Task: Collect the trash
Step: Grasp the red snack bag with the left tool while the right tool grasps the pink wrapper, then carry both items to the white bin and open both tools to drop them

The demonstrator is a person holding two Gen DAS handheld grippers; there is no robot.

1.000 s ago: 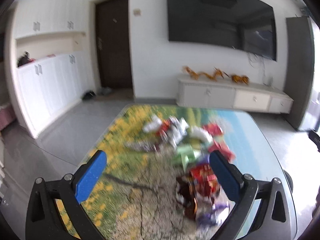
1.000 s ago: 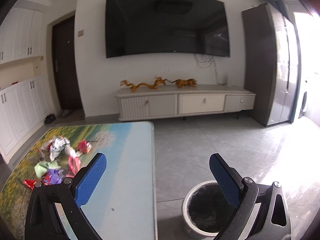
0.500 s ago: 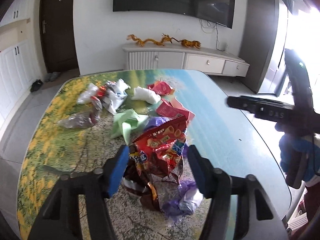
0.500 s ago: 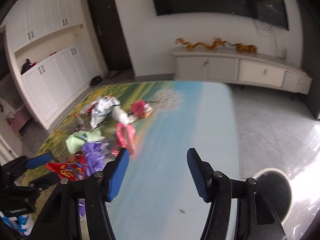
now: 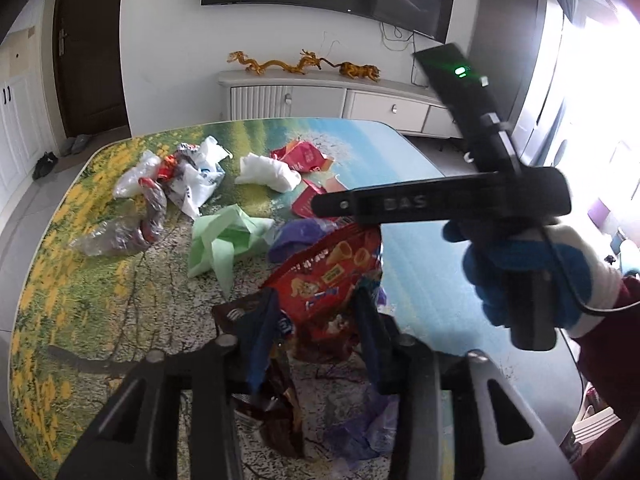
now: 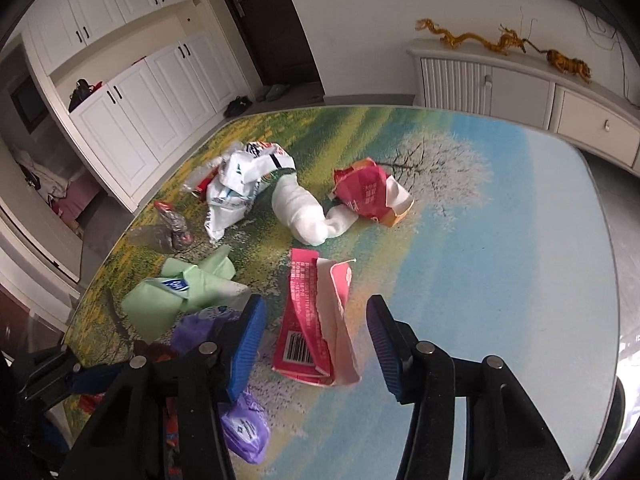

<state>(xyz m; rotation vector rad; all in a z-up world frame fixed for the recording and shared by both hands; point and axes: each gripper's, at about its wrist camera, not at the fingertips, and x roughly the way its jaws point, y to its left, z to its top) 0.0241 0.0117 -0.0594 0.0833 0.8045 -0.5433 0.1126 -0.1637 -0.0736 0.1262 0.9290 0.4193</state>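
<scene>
My left tool (image 5: 316, 312) has just been closing and now pinches the red snack bag (image 5: 332, 276), which stands crumpled at the near side of the table (image 6: 520, 240) on top of a dark brown wrapper (image 5: 276, 404) and purple plastic (image 5: 360, 424). My right tool (image 6: 316, 332) has also been closing, but its blue pads still stand apart on either side of the pink carton (image 6: 316, 320), not yet pressing it as far as I can see. To do this step well, I judge I should lower the right tool a little more and close across the carton's narrow width, near its barcode end, so the torn flap does not fold away. The carton lies flat, its long axis running from me toward the far side of the table, barcode end nearest me, open torn end pointing away. The snack bag's top edge tilts up and to the right in the left wrist view. I should lift it clear without dragging the wrappers underneath.
</scene>
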